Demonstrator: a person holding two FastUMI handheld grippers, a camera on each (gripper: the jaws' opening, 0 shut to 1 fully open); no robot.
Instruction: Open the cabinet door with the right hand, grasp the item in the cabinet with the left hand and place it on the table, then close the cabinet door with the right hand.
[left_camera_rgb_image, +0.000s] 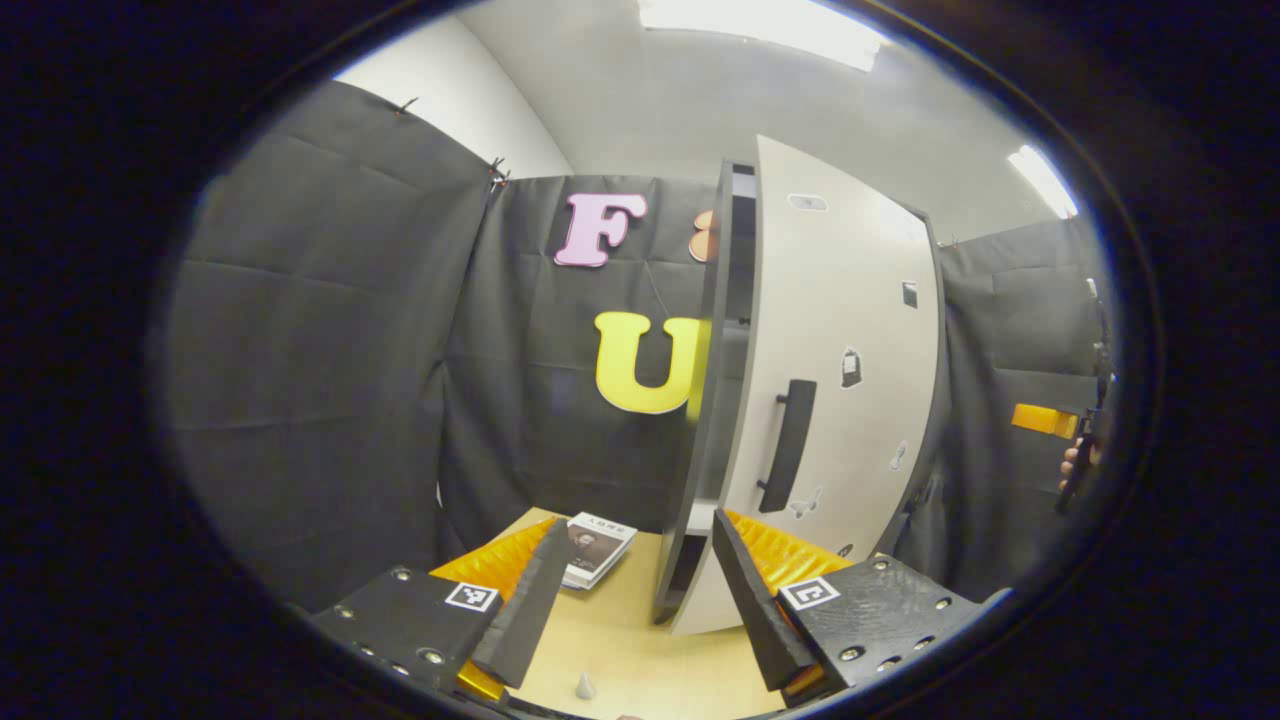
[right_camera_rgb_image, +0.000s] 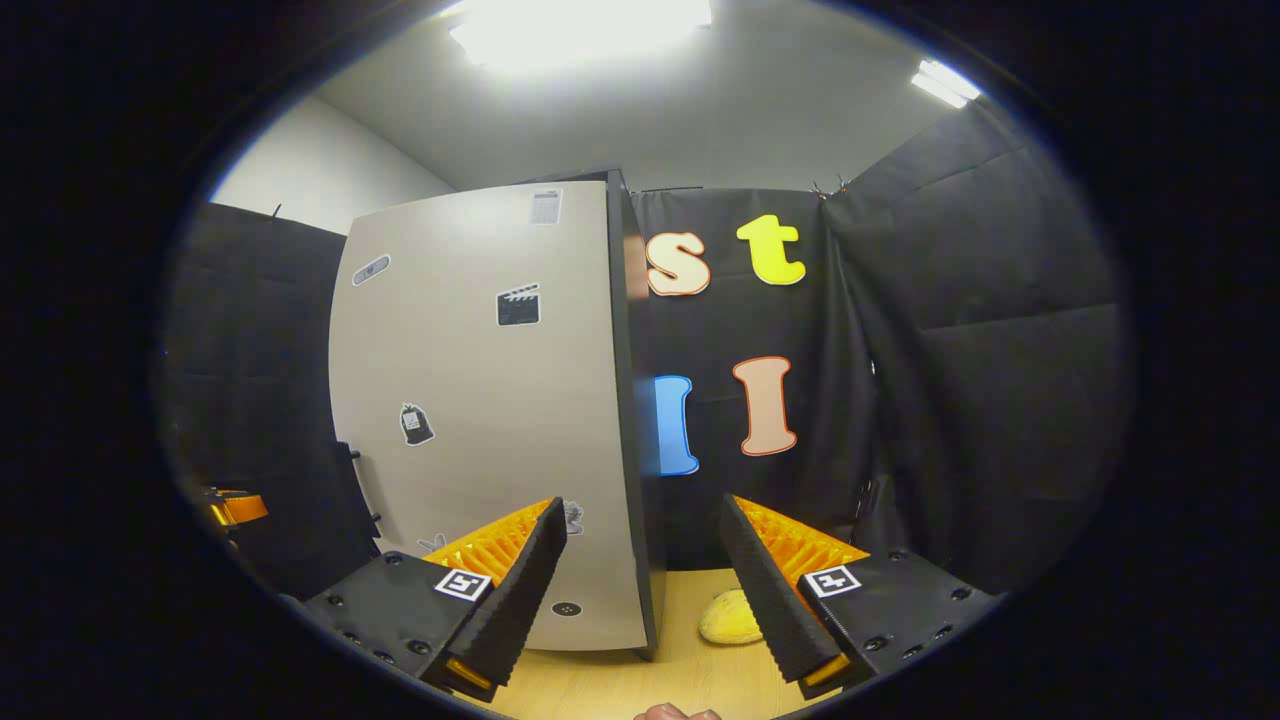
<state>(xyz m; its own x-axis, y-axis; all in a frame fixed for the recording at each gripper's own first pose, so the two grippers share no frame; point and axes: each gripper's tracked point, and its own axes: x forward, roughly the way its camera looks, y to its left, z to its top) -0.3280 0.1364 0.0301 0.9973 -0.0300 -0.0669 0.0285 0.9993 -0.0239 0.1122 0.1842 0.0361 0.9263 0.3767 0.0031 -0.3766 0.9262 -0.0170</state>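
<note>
Both claws gape wide with nothing between their fingers: the left gripper (left_camera_rgb_image: 635, 590) faces the cabinet (left_camera_rgb_image: 700, 400), whose door (left_camera_rgb_image: 840, 400) looks shut. A book (left_camera_rgb_image: 597, 548) lies toward the table's (left_camera_rgb_image: 640, 640) far edge, left of the cabinet. The right gripper (right_camera_rgb_image: 645, 590) faces the cabinet's right side, a yellow item (right_camera_rgb_image: 728, 618) lying on the tabletop beside it.

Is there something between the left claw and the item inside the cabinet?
Yes. The white cabinet door stands ahead of the open left claw and appears shut or nearly so, covering the inside. Its handle is not held.
</note>
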